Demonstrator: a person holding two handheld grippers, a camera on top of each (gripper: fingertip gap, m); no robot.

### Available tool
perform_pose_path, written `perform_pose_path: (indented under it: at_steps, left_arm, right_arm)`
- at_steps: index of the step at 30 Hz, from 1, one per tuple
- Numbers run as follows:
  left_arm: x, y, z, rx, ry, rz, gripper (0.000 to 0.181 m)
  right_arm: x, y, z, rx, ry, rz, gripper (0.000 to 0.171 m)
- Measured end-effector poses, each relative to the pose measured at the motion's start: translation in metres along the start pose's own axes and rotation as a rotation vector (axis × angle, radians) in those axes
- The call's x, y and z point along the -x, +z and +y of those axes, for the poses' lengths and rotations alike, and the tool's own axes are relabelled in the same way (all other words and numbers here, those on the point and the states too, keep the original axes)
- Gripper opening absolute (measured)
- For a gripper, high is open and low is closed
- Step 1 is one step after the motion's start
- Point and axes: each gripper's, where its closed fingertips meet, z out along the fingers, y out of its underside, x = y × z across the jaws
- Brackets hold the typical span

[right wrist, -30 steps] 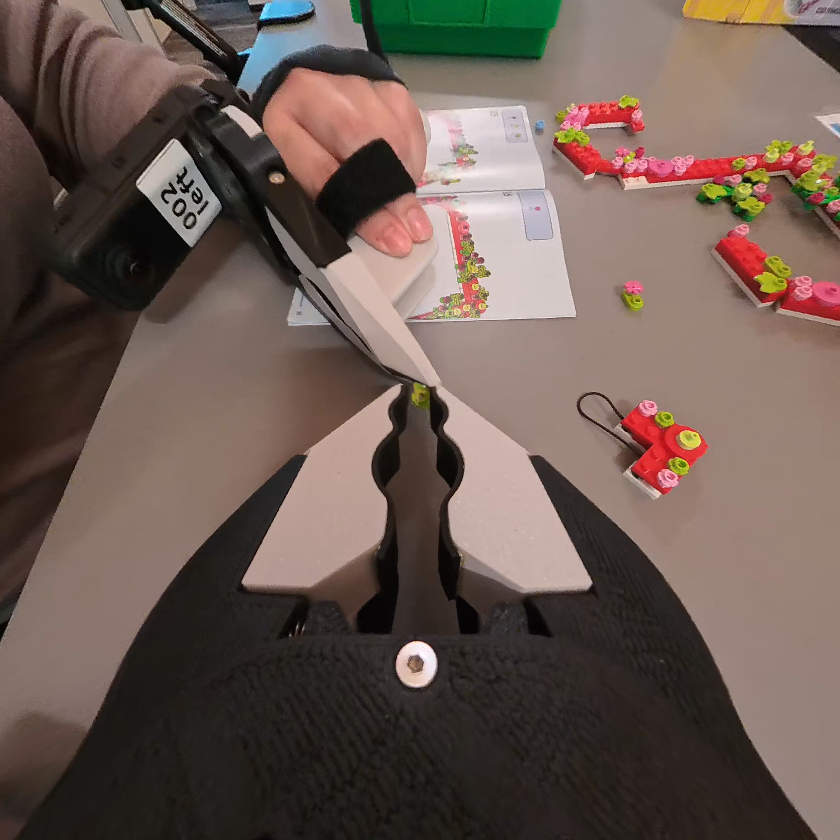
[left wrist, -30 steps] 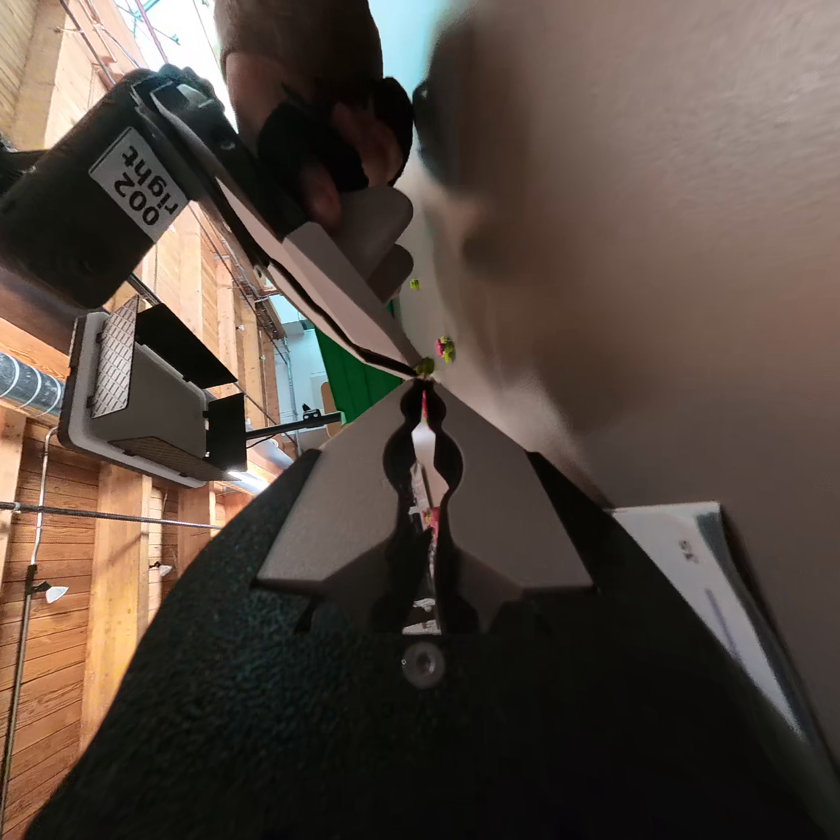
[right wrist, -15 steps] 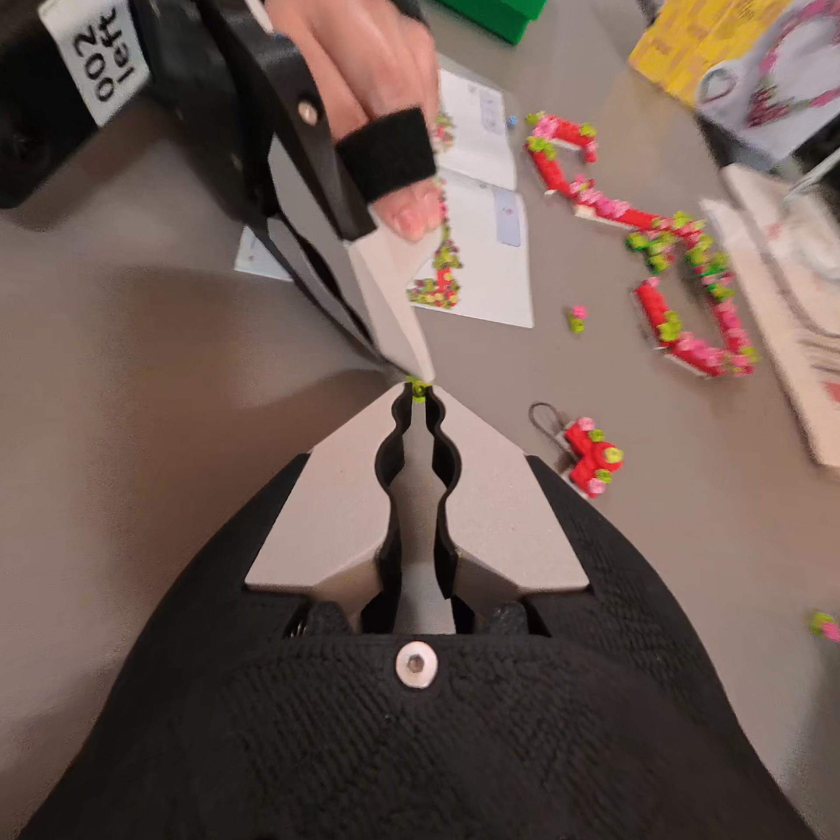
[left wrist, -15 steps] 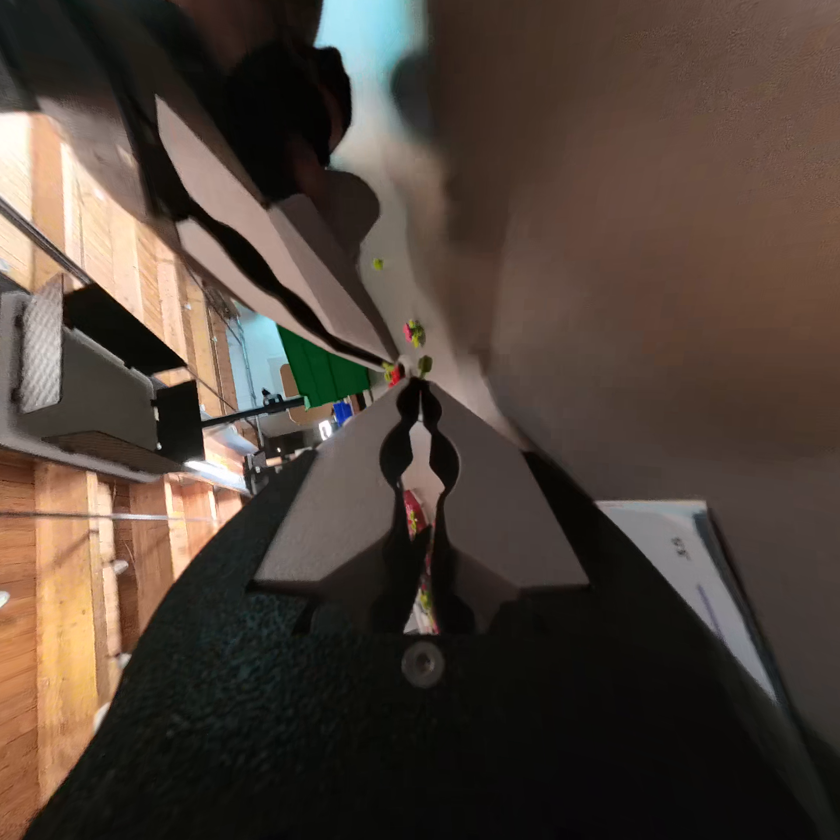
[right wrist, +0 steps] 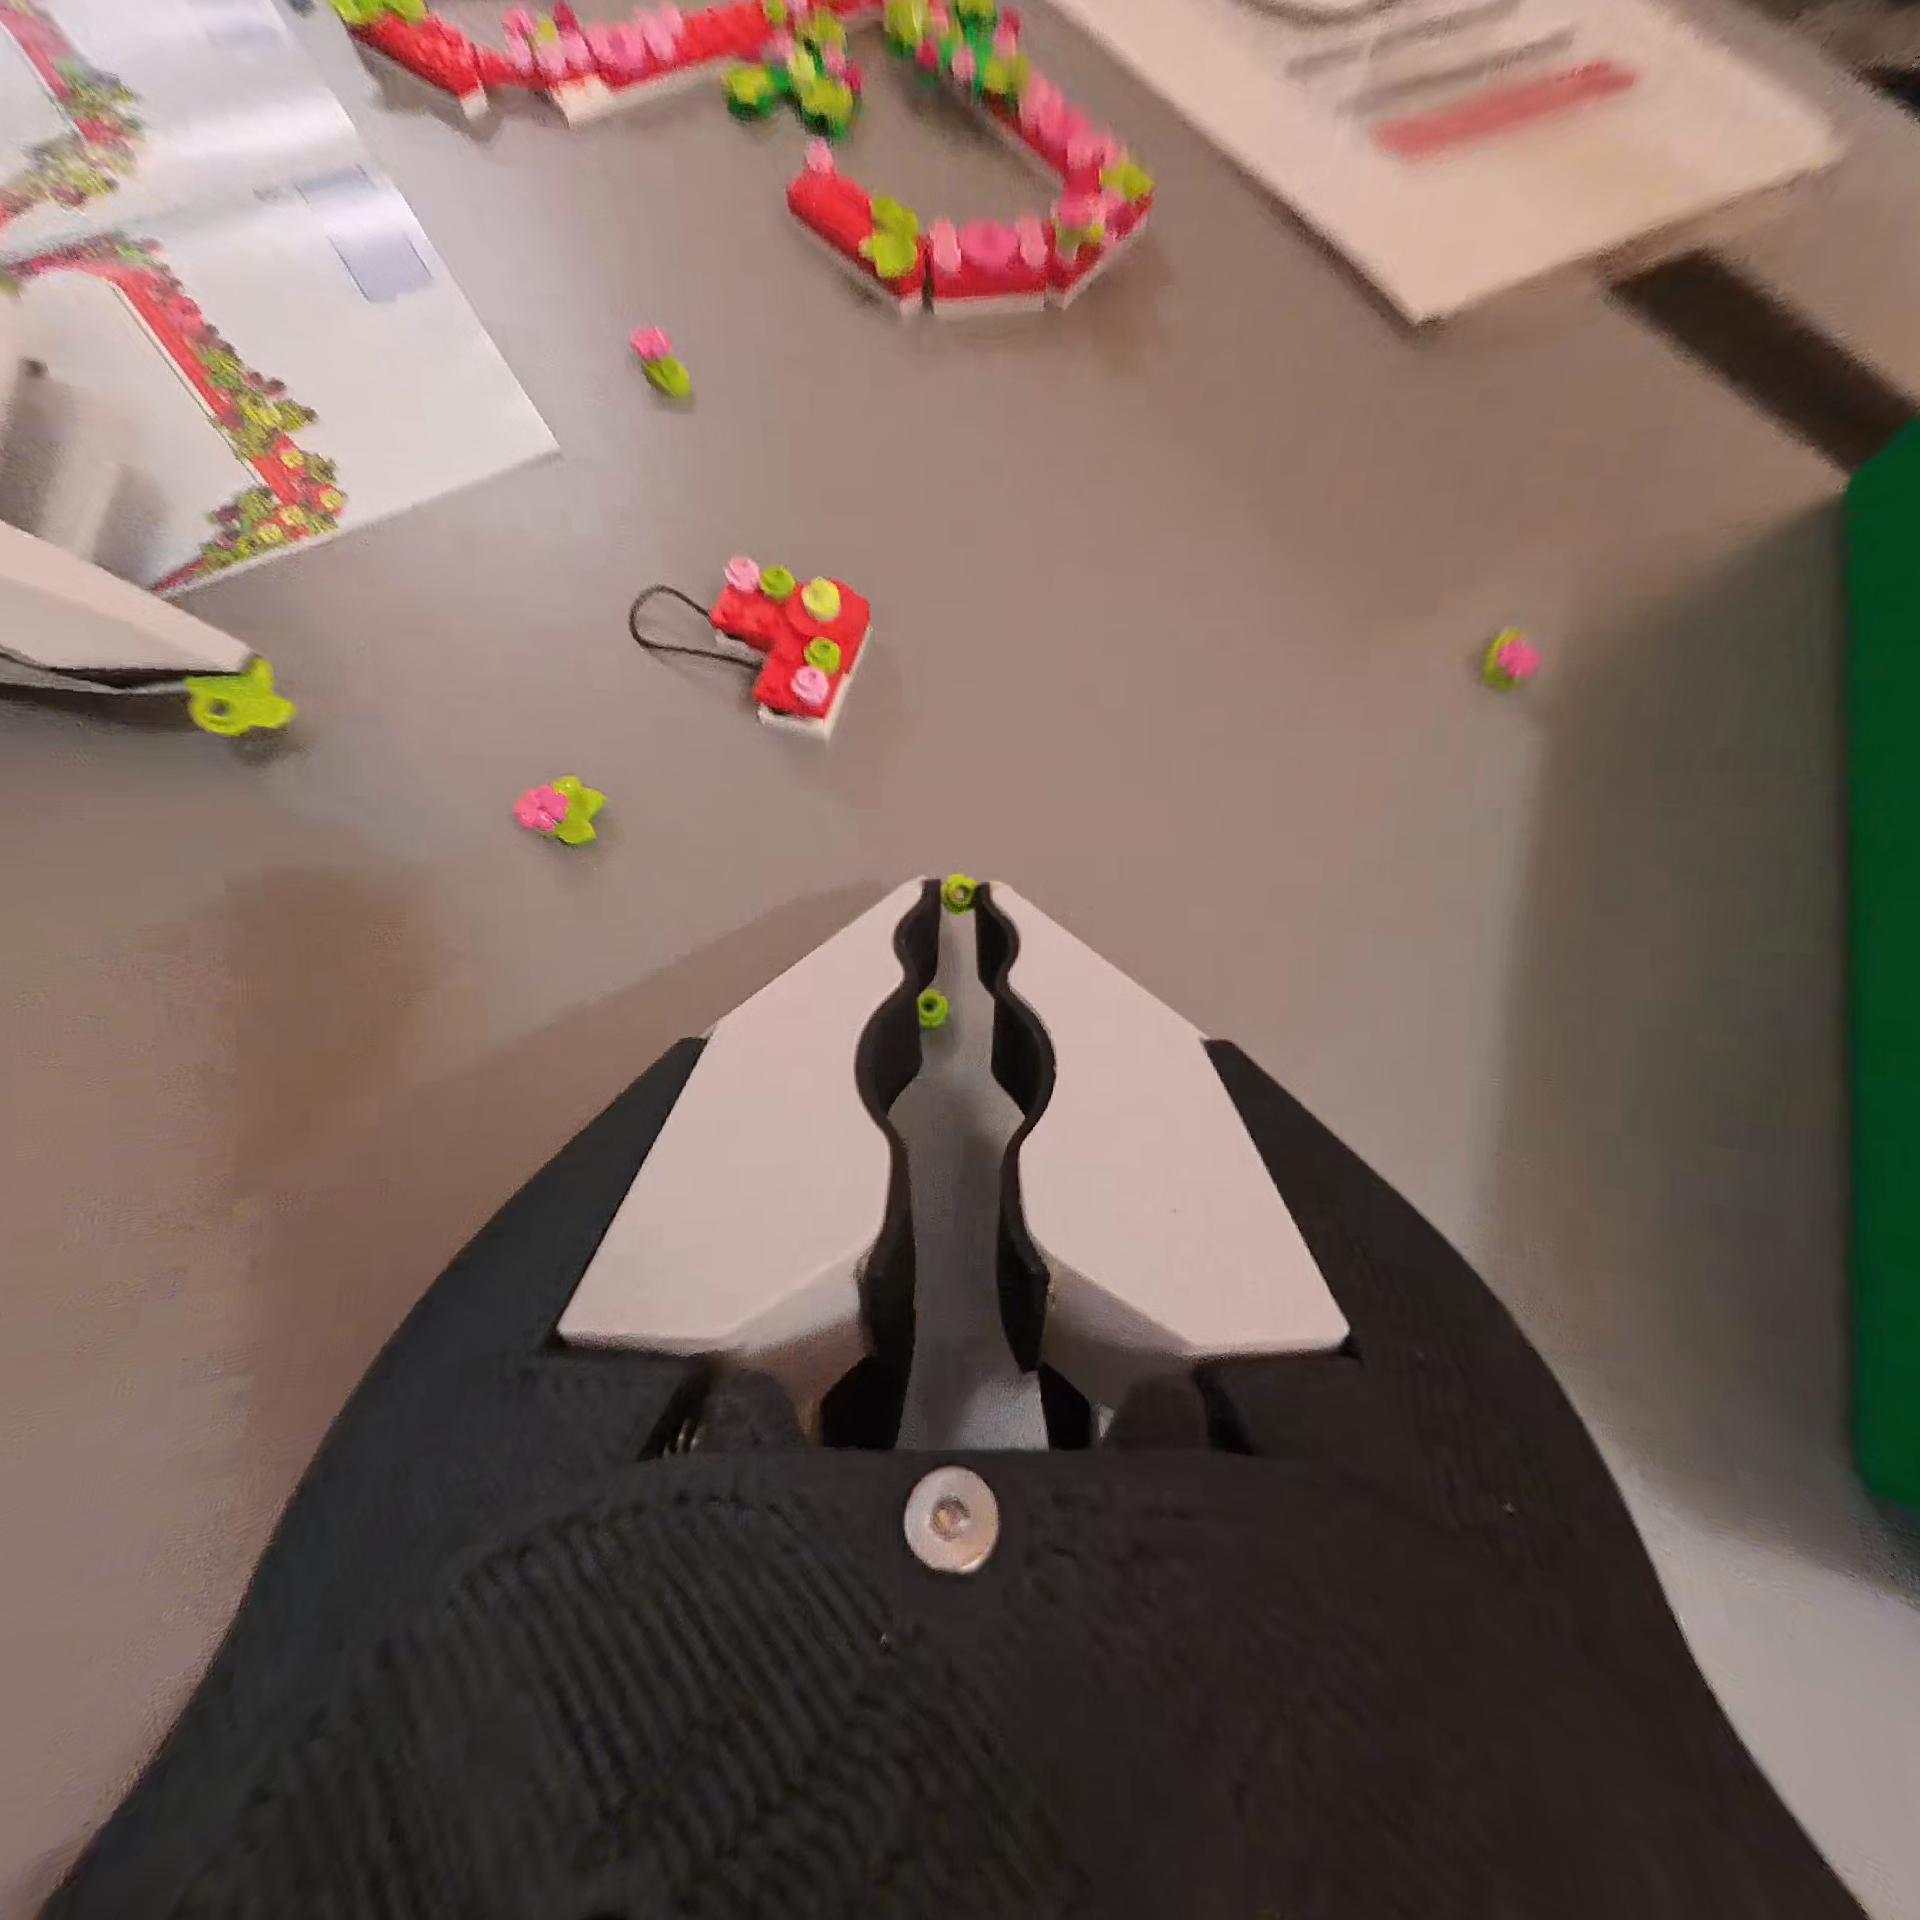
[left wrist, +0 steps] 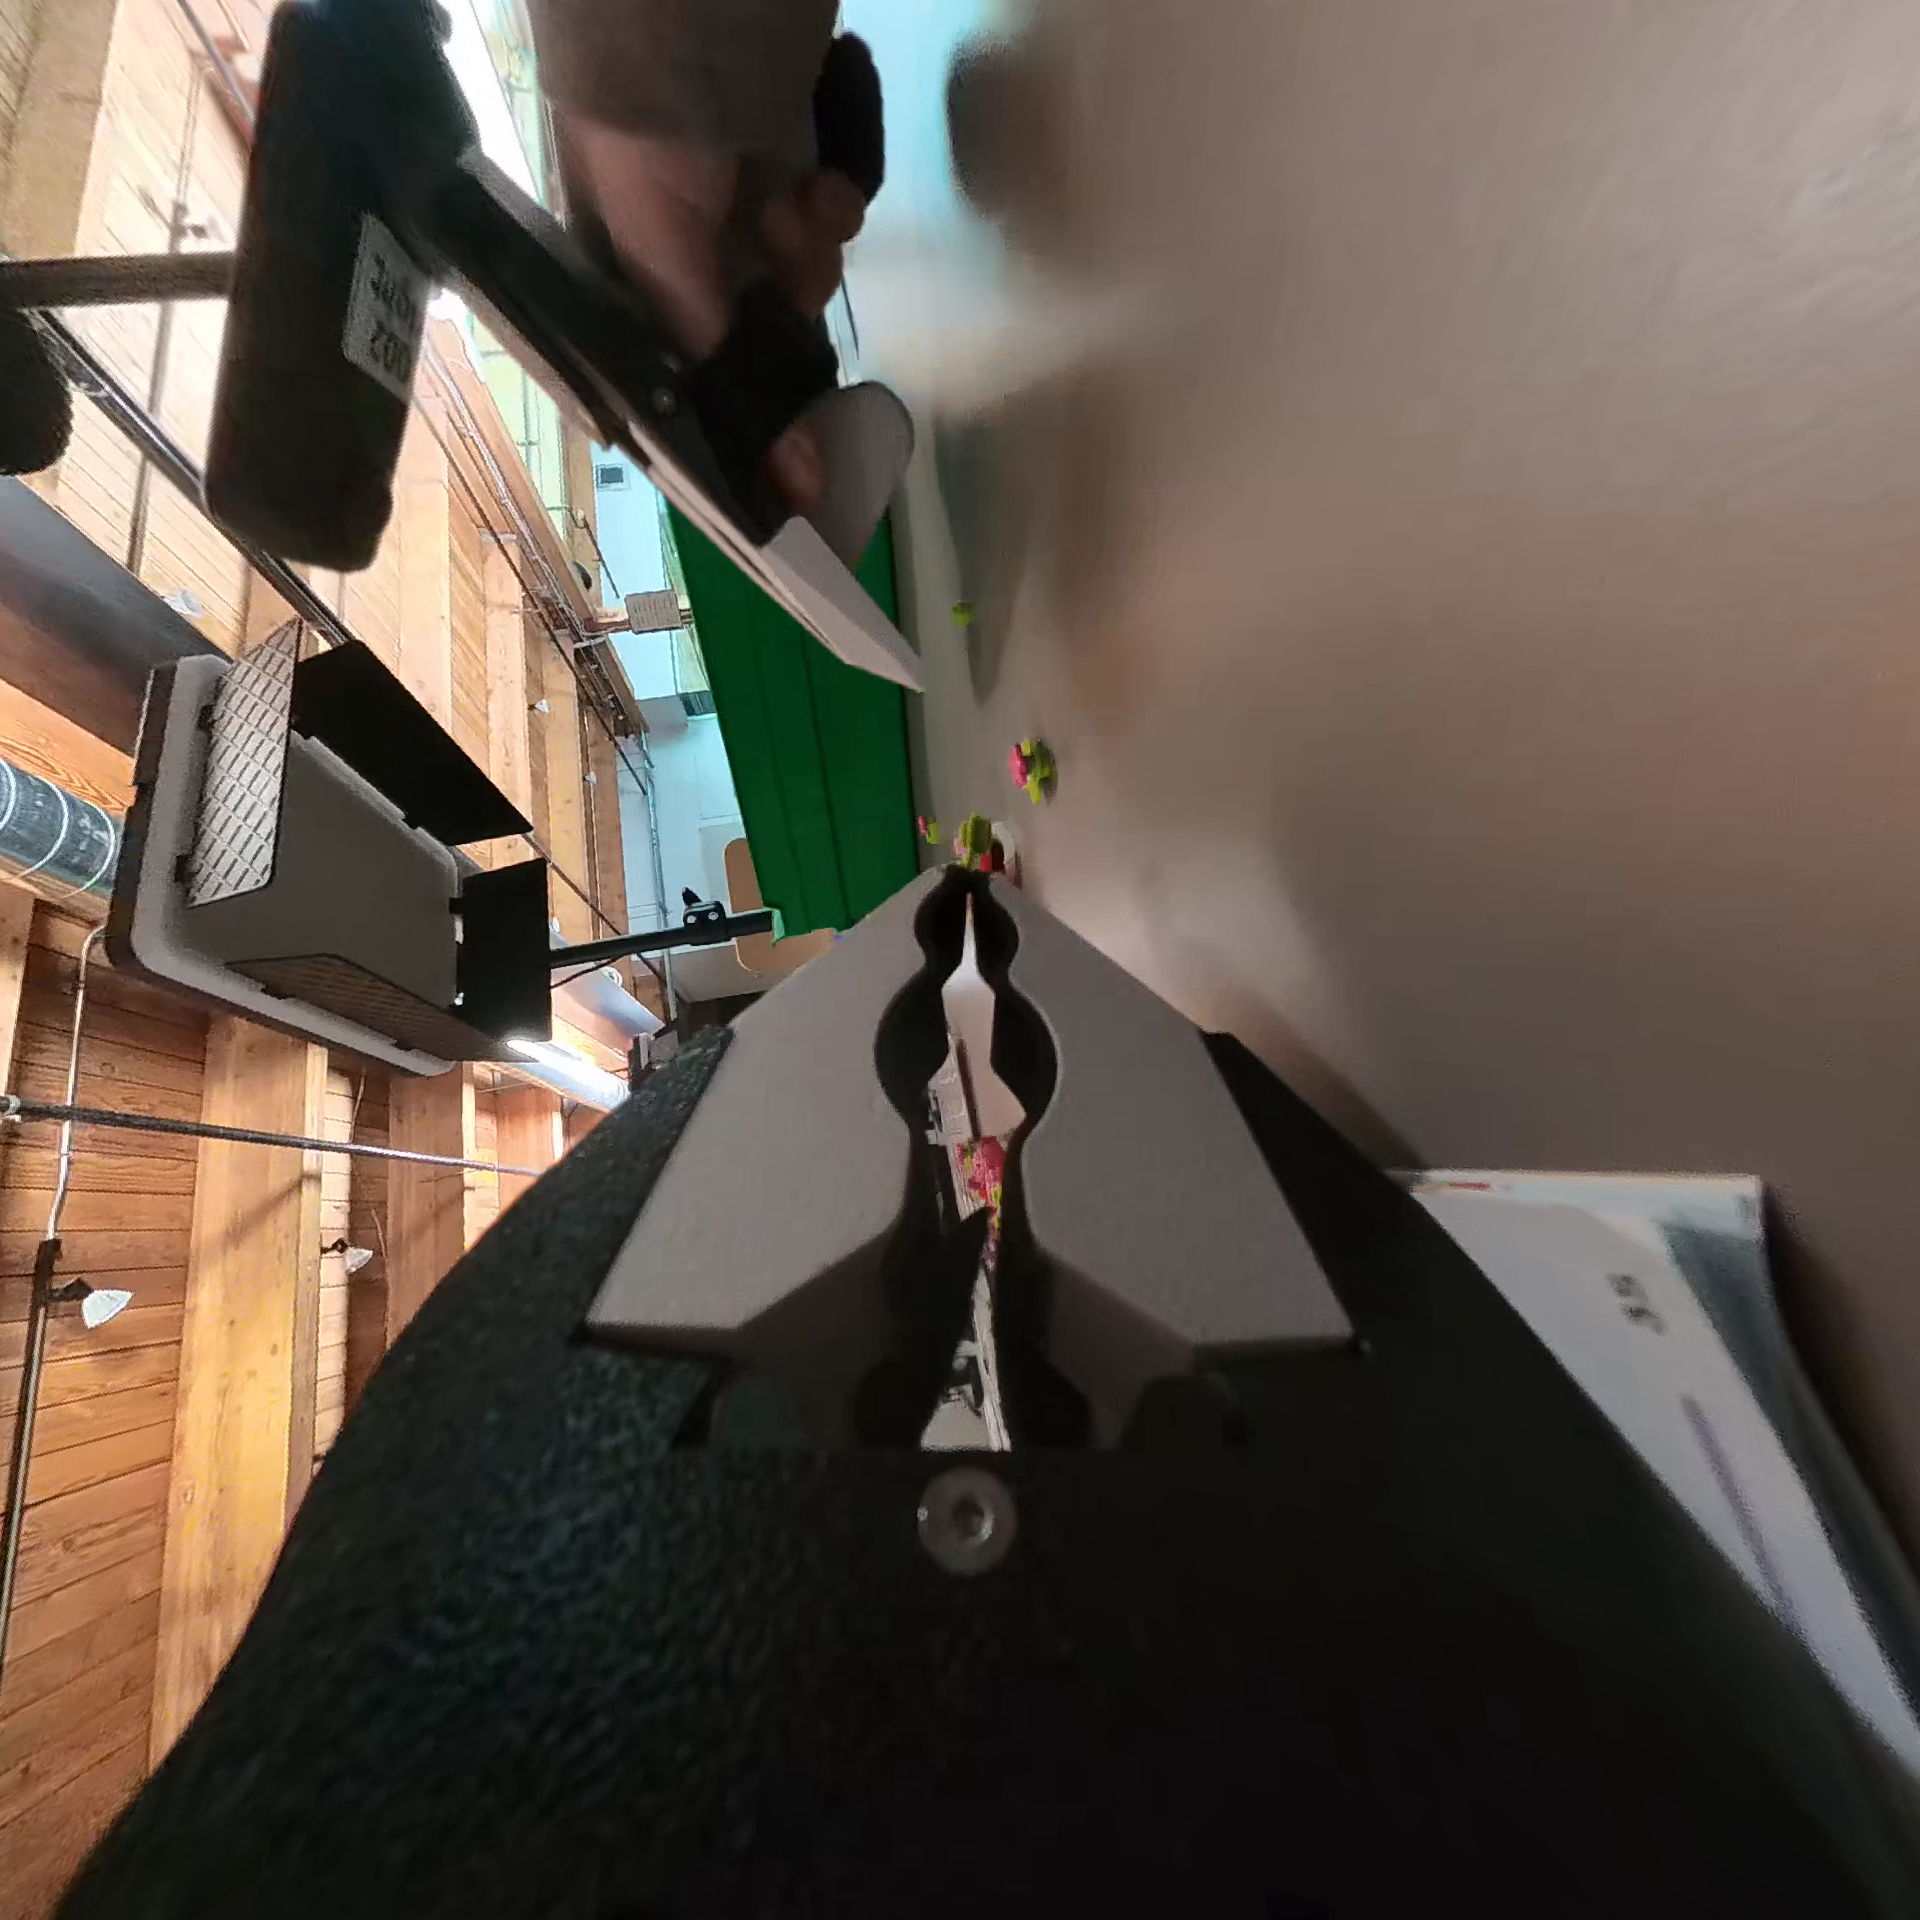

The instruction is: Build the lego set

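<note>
My right gripper [right wrist: 958, 894] is shut on a small lime round stud [right wrist: 958, 891] and holds it above the grey table [right wrist: 1195, 623]. A second lime stud [right wrist: 932, 1008] shows between its fingers, lower down. My left gripper [right wrist: 244, 670] comes in from the left edge, shut on a lime leaf piece [right wrist: 239, 707]. In the left wrist view the left gripper [left wrist: 968, 885] is shut with the leaf piece [left wrist: 975, 834] at its tips, and the right gripper [left wrist: 894, 665] hangs farther off. A red L-shaped piece with flowers [right wrist: 800, 634] lies between the two grippers.
An open instruction booklet [right wrist: 343, 343] lies at the left. A red flowered arch assembly [right wrist: 966, 249] lies at the back. Loose pink-and-lime flowers [right wrist: 559, 808] lie on the table, one [right wrist: 660, 358] by the booklet and one [right wrist: 1512, 658] at the right. A green bin [right wrist: 1881, 935] stands at the right edge.
The two grippers were tip to tip over the lime piece and have pulled apart. The right gripper swung right with the stud; the left keeps the leaf piece.
</note>
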Motion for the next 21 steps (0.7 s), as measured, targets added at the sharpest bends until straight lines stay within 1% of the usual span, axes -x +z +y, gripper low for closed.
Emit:
perform_pose_path:
  at_steps: [4,7,9,13,16,18,21]
  left_arm:
    - [-0.003,0.000,-0.005,-0.023,0.006,0.014,0.000]
    - [-0.003,-0.001,-0.007,-0.030,0.010,0.017,0.000]
    - [-0.004,-0.001,-0.006,-0.026,0.010,0.025,0.000]
    - [-0.005,-0.001,-0.005,-0.022,0.005,0.032,0.000]
    - [-0.005,-0.001,-0.006,-0.026,0.000,0.035,0.000]
    - [-0.006,-0.001,-0.006,-0.028,-0.003,0.041,0.000]
    - [-0.006,-0.001,-0.007,-0.033,-0.007,0.043,0.000]
  right_arm:
    - [-0.005,0.004,-0.001,0.035,0.016,0.019,0.005]
    - [-0.009,0.010,0.009,0.122,0.064,0.001,0.004]
    - [-0.009,0.012,0.010,0.135,0.097,-0.006,0.004]
    - [-0.007,0.012,0.010,0.147,0.106,-0.014,0.017]
    - [-0.008,0.011,0.008,0.124,0.094,-0.004,0.023]
    - [-0.002,0.011,0.010,0.123,0.103,-0.039,0.030]
    - [-0.004,0.010,0.009,0.104,0.084,-0.009,0.039]
